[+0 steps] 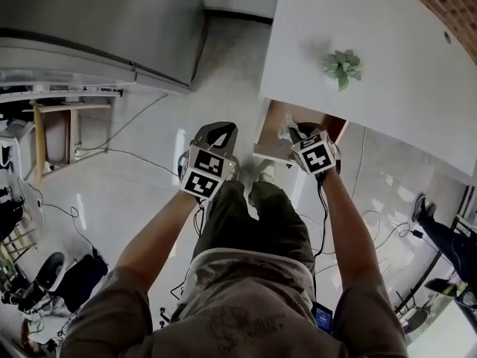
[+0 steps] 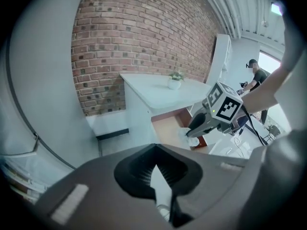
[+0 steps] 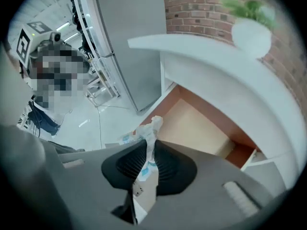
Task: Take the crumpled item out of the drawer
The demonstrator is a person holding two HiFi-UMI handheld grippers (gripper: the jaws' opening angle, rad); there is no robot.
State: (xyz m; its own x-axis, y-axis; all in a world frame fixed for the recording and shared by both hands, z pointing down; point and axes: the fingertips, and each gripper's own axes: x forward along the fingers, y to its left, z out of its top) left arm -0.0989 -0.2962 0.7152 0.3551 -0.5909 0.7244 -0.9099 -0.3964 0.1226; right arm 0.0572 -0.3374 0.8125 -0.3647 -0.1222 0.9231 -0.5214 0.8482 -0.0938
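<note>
Crumpled paper (image 3: 150, 128) with blue print sits pinched between the closed jaws of the right gripper (image 3: 147, 150), its twisted end sticking up past the pads. It is held over the front of the open drawer (image 3: 196, 126), whose wooden bottom shows bare beneath. The drawer belongs to a white table (image 1: 373, 36) carrying a small potted plant (image 1: 342, 67), against a brick wall (image 2: 139, 37). The left gripper (image 1: 216, 131) hangs apart over the floor, jaws together on nothing.
</note>
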